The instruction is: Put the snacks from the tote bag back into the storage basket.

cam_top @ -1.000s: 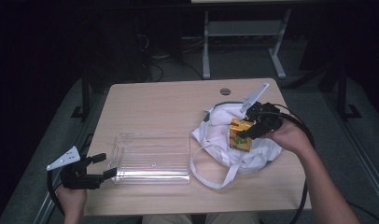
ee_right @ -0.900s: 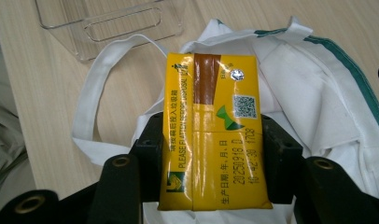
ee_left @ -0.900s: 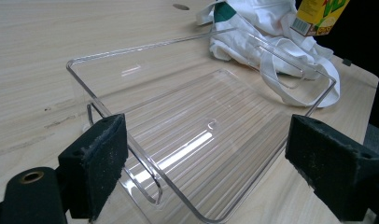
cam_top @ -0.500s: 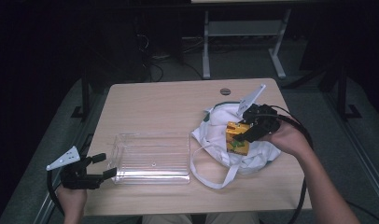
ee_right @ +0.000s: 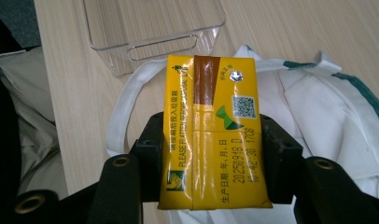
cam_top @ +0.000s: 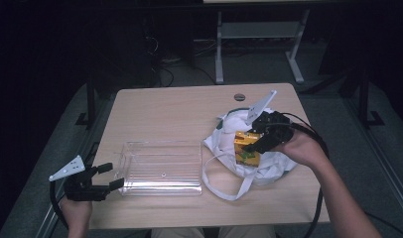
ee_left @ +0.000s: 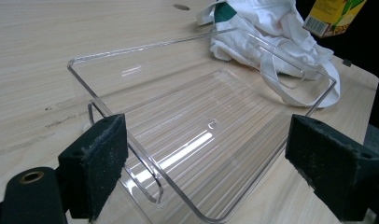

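A yellow drink carton [cam_top: 246, 148] [ee_right: 211, 130] hangs above a crumpled white cloth bag [cam_top: 269, 163] [ee_right: 318, 102] at the table's right. My right gripper [cam_top: 252, 145] [ee_right: 211, 158] is shut on the carton, one pad on each side. The carton [ee_left: 334, 16] also shows at the top right of the left gripper view. A clear plastic tray [cam_top: 160, 166] [ee_left: 201, 135] [ee_right: 150, 28] lies empty at the front left. My left gripper [cam_top: 107, 176] [ee_left: 206, 172] stands open at the tray's left end, its jaws spread wide over that end, touching nothing.
The bag's long white strap [cam_top: 229, 186] loops out onto the wooden table [cam_top: 174, 109] toward the tray. A small round hole [cam_top: 239, 97] sits near the table's far edge. Dark floor and a metal frame [cam_top: 259, 29] lie beyond.
My right gripper has carried the carton a little to the left and up, out of the bag. The left gripper and the tray have stayed where they were.
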A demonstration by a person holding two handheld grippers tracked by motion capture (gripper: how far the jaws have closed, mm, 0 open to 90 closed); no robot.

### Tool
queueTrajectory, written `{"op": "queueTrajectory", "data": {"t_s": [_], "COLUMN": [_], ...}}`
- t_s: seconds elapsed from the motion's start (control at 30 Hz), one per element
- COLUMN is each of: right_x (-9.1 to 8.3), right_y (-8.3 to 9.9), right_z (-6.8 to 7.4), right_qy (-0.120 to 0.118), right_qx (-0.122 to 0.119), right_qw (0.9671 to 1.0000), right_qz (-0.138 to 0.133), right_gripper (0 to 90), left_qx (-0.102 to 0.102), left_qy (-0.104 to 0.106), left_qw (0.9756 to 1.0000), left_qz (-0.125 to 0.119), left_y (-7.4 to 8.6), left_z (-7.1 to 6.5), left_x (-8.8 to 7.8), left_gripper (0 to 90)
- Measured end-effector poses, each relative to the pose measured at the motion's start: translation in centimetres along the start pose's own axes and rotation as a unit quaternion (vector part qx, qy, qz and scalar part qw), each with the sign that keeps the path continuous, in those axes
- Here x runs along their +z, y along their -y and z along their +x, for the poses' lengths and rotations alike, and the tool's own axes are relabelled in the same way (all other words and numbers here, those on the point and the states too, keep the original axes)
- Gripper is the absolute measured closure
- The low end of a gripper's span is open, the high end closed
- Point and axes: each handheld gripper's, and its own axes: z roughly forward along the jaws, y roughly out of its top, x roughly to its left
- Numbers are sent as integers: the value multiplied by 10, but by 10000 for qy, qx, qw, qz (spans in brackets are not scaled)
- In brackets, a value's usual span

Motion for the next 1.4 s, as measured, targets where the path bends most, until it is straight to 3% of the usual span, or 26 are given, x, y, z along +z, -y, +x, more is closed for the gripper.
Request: {"op": "queueTrajectory", "data": {"t_s": [1.4], "right_x": [-6], "right_y": [-48], "right_z": [36], "right_qy": [-120], "right_qx": [-302], "right_qw": [9995], "right_qz": [-41], "right_gripper": [510], "left_qx": [24], "left_qy": [-10], "left_qw": [10000], "left_qz": [29], "left_y": [-1], "left_z": [0], "left_x": [-1], "left_gripper": [128]}}
